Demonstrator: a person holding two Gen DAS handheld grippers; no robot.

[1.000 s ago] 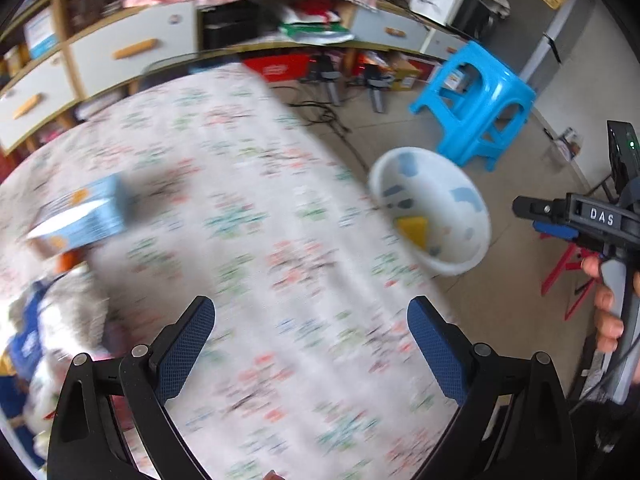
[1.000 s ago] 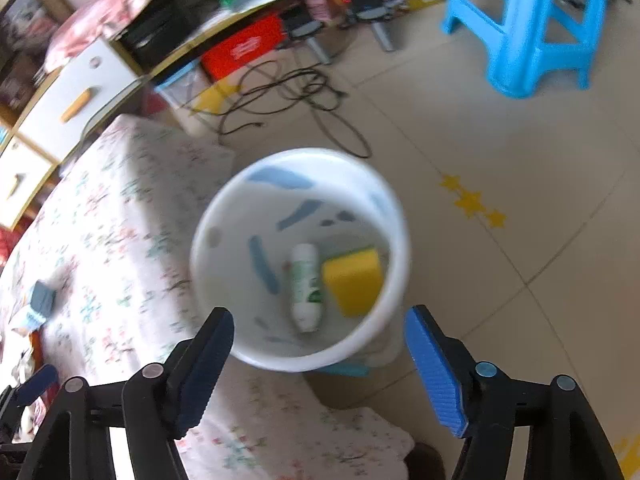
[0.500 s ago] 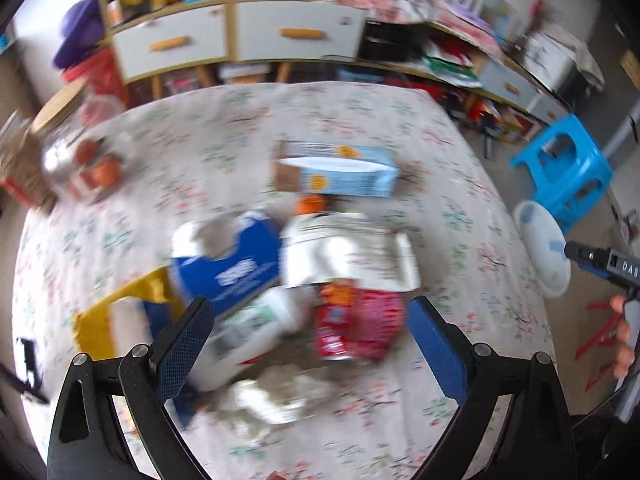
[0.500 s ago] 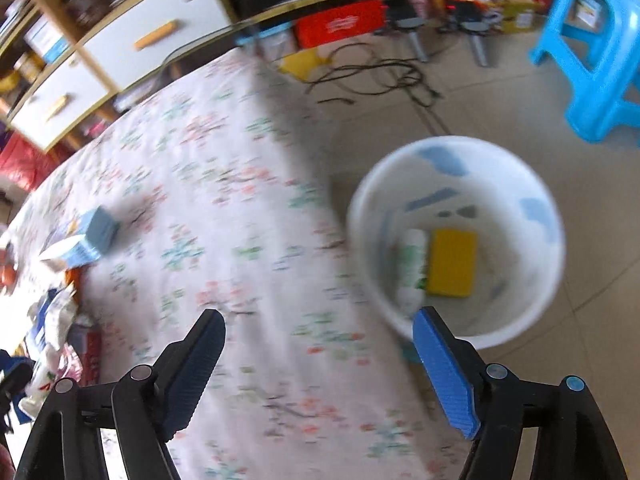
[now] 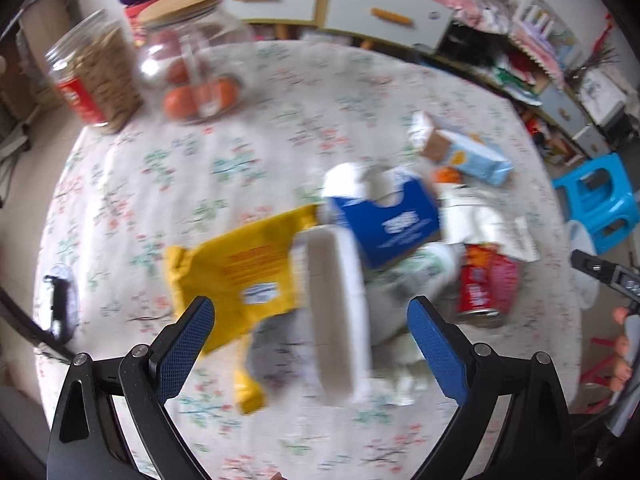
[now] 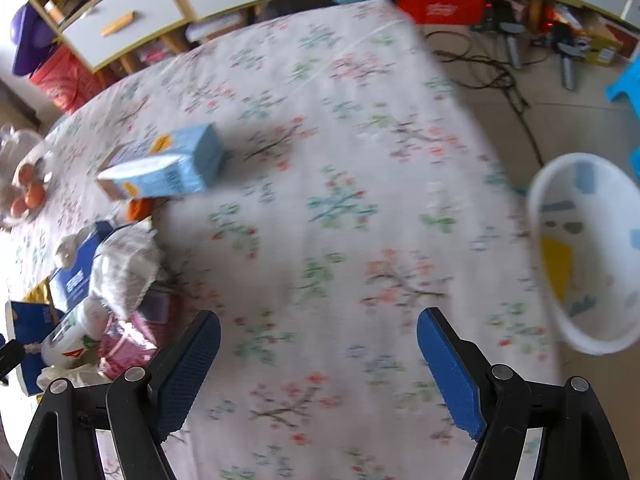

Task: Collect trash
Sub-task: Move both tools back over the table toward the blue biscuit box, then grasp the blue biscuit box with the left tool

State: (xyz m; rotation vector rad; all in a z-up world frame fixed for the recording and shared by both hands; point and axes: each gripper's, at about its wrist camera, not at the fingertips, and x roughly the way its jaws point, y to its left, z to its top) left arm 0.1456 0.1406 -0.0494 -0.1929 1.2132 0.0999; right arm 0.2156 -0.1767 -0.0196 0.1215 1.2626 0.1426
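Trash bin (image 6: 588, 256) holds yellow sponge (image 6: 558, 264).

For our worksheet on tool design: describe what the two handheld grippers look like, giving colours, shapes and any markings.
Both grippers, left and right, have black angular frames with round silver pivot bolts. Each carries two flat blue pads with a fine cross-hatched texture, set on slanted black fingers. From the left view, the right tool's black body shows at the frame edge; any marking on it is too blurred to read.

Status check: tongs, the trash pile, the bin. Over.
Left tongs open, empty, over trash pile. Right tongs opening, empty, over bare tablecloth. White bin off table edge, yellow sponge inside. Nothing blocking.
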